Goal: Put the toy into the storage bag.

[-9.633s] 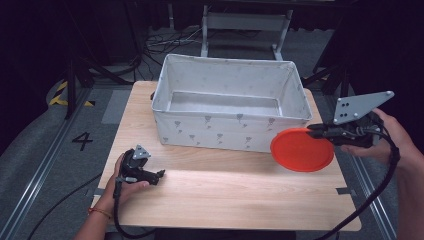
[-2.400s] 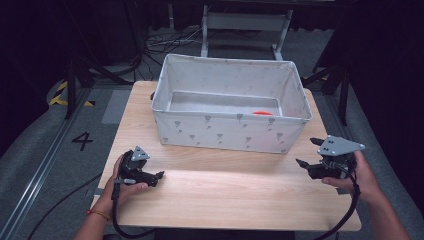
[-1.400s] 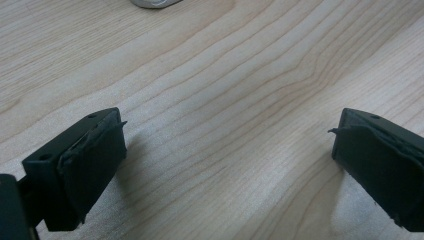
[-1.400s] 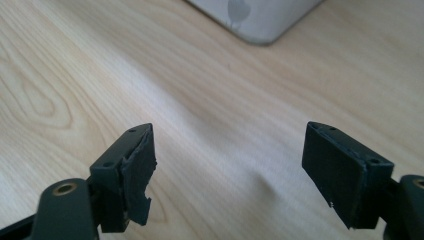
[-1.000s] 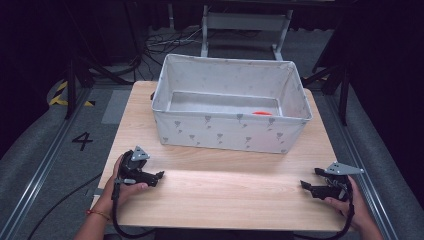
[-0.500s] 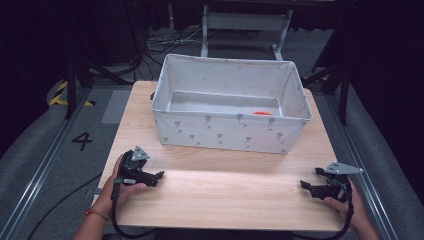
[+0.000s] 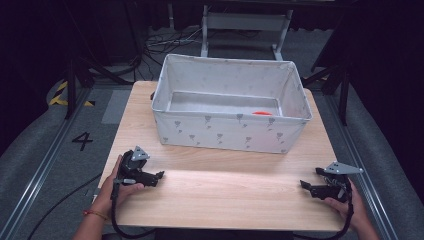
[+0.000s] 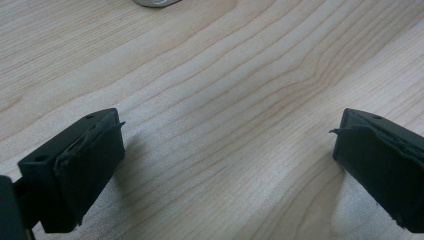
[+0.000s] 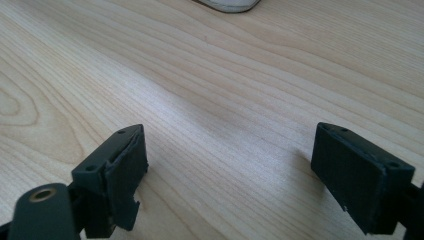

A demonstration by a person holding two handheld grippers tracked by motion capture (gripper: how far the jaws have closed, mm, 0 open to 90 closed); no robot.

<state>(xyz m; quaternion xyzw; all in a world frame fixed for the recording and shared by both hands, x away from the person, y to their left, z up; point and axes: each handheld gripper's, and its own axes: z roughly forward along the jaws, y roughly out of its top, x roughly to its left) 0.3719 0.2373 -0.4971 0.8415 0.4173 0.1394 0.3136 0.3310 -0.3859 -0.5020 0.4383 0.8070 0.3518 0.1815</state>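
Both claws rest low on the tabletop (image 7: 225, 195), jaws spread wide with only bare wood between them: the left claw (image 7: 159, 176) at the near left corner, the right claw (image 7: 303, 186) at the near right. Beyond them stands the fabric bin (image 7: 230, 132), its long axis across the tabletop. The red disc (image 7: 262, 113) lies inside at its right end, so the right claw seems nearer, the disc being forward and left of it

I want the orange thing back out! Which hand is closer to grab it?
Probably the right gripper: the flat orange disc lies at the right end of the grey fabric bin. The left gripper sits farther away. Both are open and empty.
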